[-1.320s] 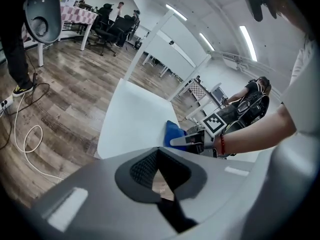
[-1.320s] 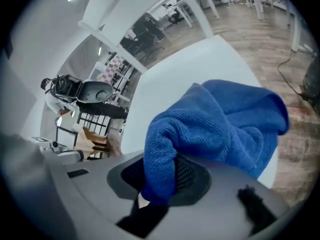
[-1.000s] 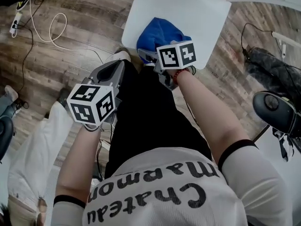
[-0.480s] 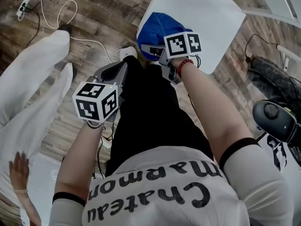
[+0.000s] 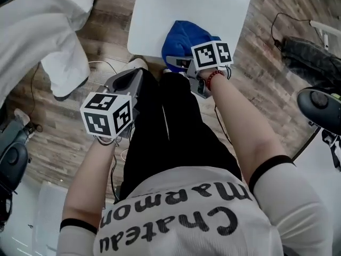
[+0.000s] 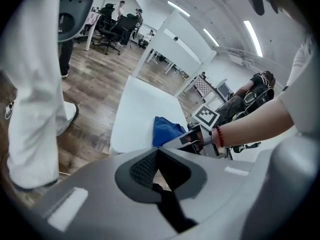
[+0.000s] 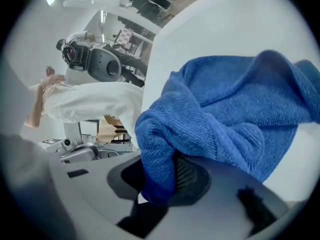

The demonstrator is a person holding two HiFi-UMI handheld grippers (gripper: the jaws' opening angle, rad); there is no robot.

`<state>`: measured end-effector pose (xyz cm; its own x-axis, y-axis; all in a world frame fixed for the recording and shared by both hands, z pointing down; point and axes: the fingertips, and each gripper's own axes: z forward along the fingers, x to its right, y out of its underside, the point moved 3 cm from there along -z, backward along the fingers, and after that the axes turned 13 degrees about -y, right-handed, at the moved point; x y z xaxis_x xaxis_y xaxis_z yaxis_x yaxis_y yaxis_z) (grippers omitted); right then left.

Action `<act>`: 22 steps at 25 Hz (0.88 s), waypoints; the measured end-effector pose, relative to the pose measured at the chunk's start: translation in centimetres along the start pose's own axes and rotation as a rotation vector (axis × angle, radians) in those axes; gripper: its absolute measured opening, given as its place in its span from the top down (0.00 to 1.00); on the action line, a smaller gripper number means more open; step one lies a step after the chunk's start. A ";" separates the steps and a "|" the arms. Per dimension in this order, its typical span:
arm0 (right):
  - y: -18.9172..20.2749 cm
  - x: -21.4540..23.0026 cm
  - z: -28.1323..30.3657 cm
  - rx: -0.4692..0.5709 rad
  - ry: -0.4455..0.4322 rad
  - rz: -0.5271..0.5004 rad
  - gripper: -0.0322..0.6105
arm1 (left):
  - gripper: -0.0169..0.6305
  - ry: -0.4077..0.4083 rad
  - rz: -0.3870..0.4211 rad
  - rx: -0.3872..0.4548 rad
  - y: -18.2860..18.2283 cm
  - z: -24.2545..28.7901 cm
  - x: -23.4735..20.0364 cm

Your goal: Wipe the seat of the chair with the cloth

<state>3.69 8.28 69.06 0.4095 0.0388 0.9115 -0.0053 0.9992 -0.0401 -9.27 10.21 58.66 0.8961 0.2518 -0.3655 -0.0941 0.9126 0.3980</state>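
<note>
Now mid-wipe, I'd say: right gripper [image 7: 162,176] is clamped on the blue cloth [image 7: 235,109], bunched just ahead of it on the white seat [image 5: 160,9]. Left gripper [image 6: 158,154] hangs aside, jaws together, empty. Next, prob.: drag cloth across seat w/ steady downward pressure.

The right gripper [image 5: 180,64] reached forward on an extended right arm [image 5: 240,127], its jaws clamped on a fold of blue cloth [image 7: 225,114] bunched between the fingers. The left gripper [image 5: 133,79] hung back near the body, its fingertips met with nothing between them.
</note>
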 end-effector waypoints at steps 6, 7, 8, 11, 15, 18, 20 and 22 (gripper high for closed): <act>2.3 4.2 -8.0 0.112 0.030 0.085 0.80 | 0.96 0.055 0.099 -0.051 -0.4 3.2 6.6; 2.9 4.9 -9.4 0.130 0.037 0.100 0.80 | 0.96 0.066 0.117 -0.059 -0.4 3.6 7.9; 3.6 5.7 -10.8 0.153 0.043 0.118 0.80 | 0.96 0.079 0.137 -0.065 -0.3 4.0 9.3; 5.7 7.7 -14.7 0.221 0.063 0.173 0.79 | 0.96 0.116 0.191 -0.079 -0.5 4.9 13.0; 8.7 9.8 -18.3 0.253 0.121 0.233 0.78 | 0.96 0.134 0.231 -0.090 -0.6 5.3 15.8; 10.1 10.5 -20.3 0.280 0.152 0.278 0.79 | 0.96 0.108 0.255 -0.107 -0.5 5.6 16.0; 10.4 10.4 -21.7 0.317 0.153 0.306 0.79 | 0.96 0.069 0.242 -0.128 -0.5 5.8 15.5; 10.4 9.8 -23.2 0.362 0.147 0.322 0.79 | 0.96 0.039 0.185 -0.136 -0.8 5.2 15.3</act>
<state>28.82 18.80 68.10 0.4591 0.3694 0.8080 -0.4574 0.8780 -0.1415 6.74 11.68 57.15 0.8410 0.4290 -0.3298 -0.3157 0.8840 0.3448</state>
